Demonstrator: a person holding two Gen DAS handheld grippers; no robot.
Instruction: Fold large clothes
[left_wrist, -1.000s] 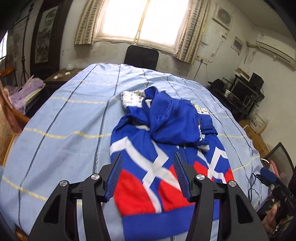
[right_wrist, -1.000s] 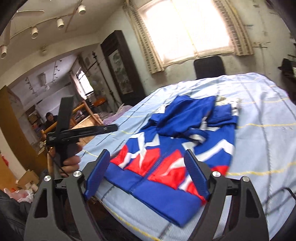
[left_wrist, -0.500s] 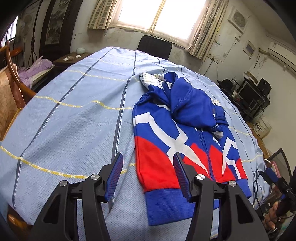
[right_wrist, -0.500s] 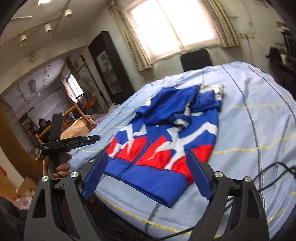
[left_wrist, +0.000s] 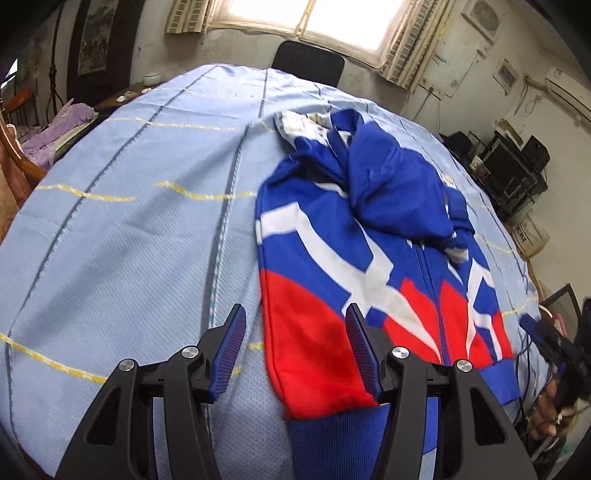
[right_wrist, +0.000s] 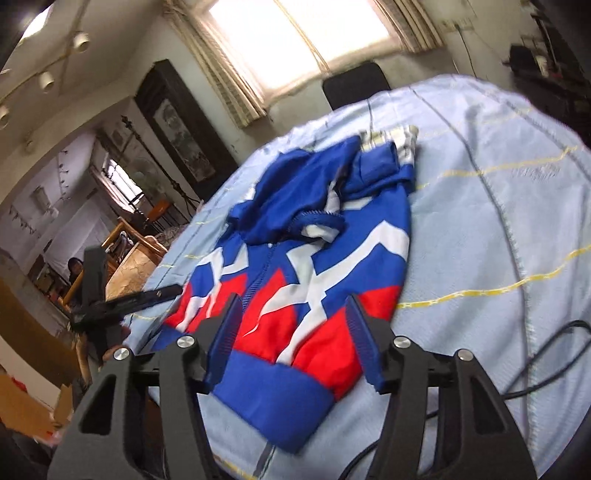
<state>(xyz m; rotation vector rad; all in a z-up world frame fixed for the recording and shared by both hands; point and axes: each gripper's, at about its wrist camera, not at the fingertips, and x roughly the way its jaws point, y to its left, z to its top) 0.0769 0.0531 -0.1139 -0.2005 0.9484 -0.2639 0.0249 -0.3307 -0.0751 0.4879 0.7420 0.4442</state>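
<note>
We find the jacket (left_wrist: 354, 266) lying front up on the blue bedsheet (left_wrist: 129, 229), its sleeves and hood bunched in a heap over the chest, its blue hem band nearest both cameras. The left gripper (left_wrist: 295, 350) stands about half open and holds nothing — its 2 fingers straddle the jacket's red side edge just above the hem. The right gripper (right_wrist: 291, 339) is closing over the opposite lower corner; the red and blue cloth shows between its fingers, yet the pads do not press on it, so we record no hold. We judge the step in hand to be the approach to the 2 hem corners ahead of a fold. The next move calls for each gripper to settle onto its corner and pinch every layer of cloth — not the sheet beneath.
</note>
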